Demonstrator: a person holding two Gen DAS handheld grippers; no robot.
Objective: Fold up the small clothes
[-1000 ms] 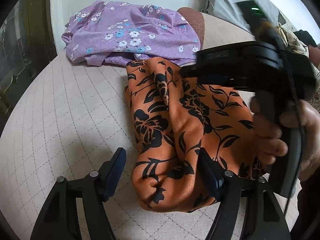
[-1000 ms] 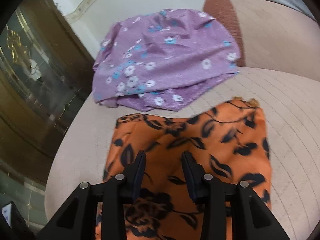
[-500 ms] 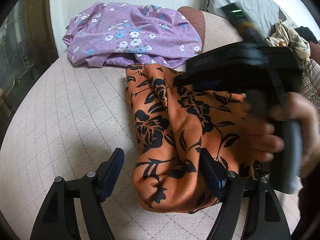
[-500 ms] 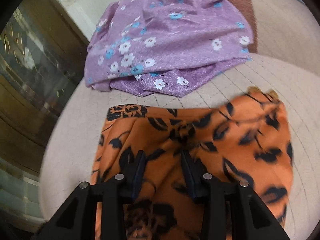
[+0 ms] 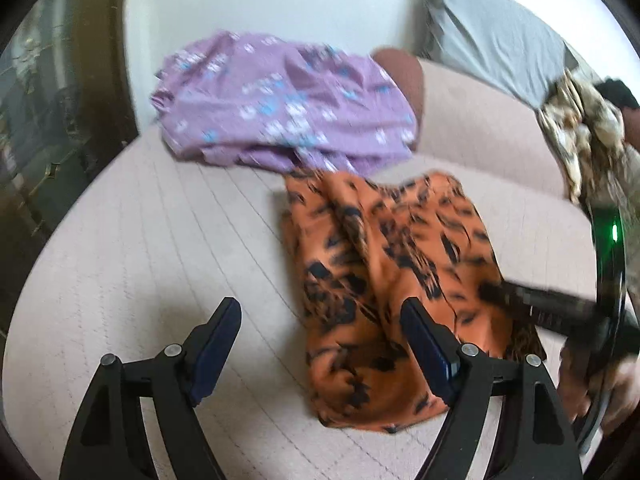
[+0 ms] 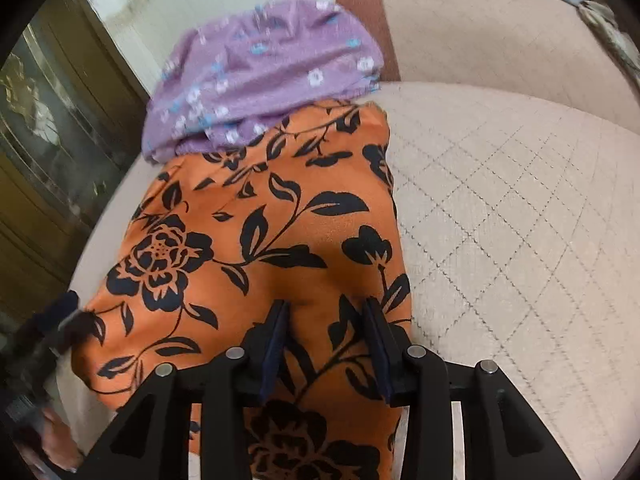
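An orange cloth with black flowers [image 5: 384, 280] lies folded on the quilted sofa seat [image 5: 160, 248]. My left gripper [image 5: 320, 344] is open and empty, its right finger over the cloth's near edge. In the right wrist view the cloth [image 6: 256, 240] fills the middle. My right gripper [image 6: 326, 344] hovers over its near part with the jaws partly apart and nothing between them. The right gripper body [image 5: 568, 312] shows blurred at the right of the left wrist view.
A purple flowered garment [image 5: 280, 108] lies heaped at the back of the seat, touching the orange cloth's far edge [image 6: 260, 80]. A grey cushion [image 5: 492, 36] and a patterned cloth [image 5: 584, 136] sit at the right. A dark cabinet [image 6: 52, 152] stands left.
The left gripper has drawn back and lifted away from the cloth. The right gripper has swung off the cloth's top toward the right and low over its near part.
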